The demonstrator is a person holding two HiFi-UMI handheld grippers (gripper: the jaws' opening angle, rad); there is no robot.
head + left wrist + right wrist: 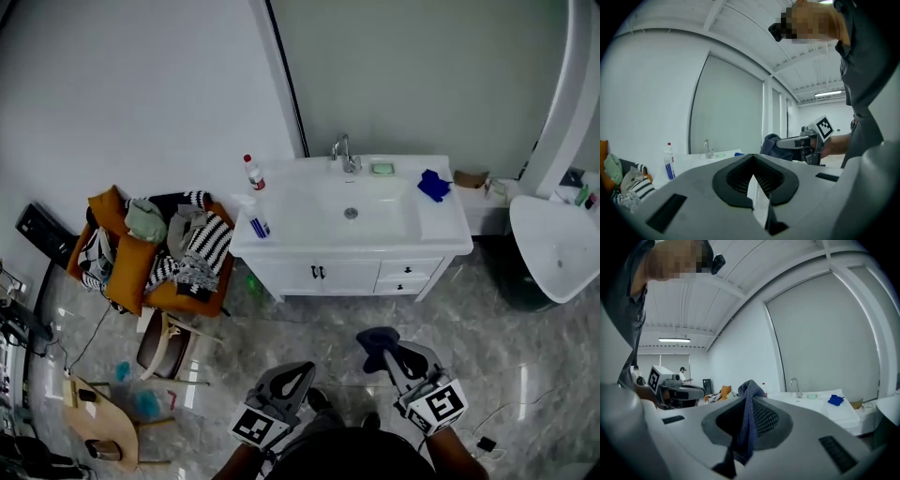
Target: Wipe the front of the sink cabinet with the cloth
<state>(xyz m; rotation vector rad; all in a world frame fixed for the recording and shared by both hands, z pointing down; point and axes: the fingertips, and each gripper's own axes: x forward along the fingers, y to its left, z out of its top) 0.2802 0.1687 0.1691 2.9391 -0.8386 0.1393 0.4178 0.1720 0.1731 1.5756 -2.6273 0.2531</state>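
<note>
Facing the sink cabinet (347,275), the right gripper (388,351) pinches the cloth (374,337); the left gripper (302,373) is clenched, empty.

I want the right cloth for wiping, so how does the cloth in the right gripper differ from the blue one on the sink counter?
The held cloth is dark greyish blue; the counter cloth is bright blue. The held cloth is pinched in the right gripper's shut jaws; the counter cloth lies loose on the sink counter. The held cloth hangs down; the counter cloth sits in a heap. Both are small and crumpled.
</note>
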